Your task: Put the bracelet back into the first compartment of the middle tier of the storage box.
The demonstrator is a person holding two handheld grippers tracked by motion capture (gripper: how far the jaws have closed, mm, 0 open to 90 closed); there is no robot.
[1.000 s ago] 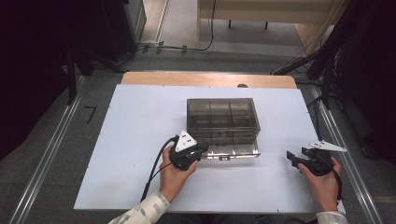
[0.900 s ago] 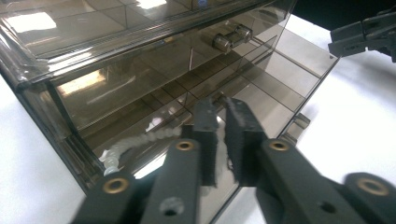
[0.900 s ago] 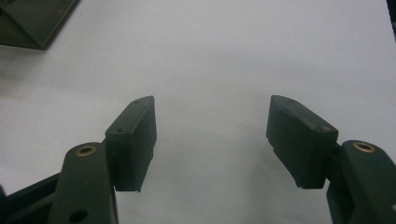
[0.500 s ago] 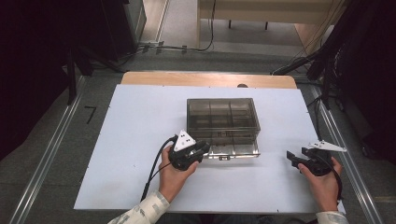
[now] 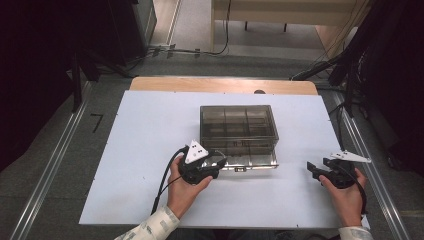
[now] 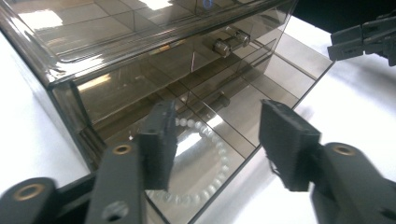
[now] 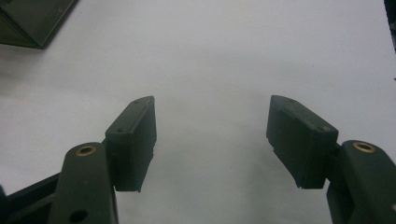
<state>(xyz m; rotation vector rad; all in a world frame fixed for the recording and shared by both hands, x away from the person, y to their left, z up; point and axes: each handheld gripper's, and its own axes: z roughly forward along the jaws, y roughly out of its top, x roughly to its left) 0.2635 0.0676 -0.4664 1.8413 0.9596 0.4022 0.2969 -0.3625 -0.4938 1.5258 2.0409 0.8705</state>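
The left gripper [image 6: 215,140], released, sits just over the pearl bracelet [image 6: 212,154] in the smoked organizer's pulled-out drawer [image 5: 250,161]; the right gripper [image 5: 320,171], also released, rests well apart.

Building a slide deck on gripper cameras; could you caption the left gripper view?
Open left gripper poised over a pulled-out drawer of a smoky transparent organiser box, a white bead bracelet lying inside.

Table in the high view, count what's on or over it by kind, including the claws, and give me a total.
Clear smoky drawer box: 1
Pearl bracelet in its pulled-out drawer: 1
Handheld claws: 2, left claw at the drawer, right claw apart over the white table
Total: 4
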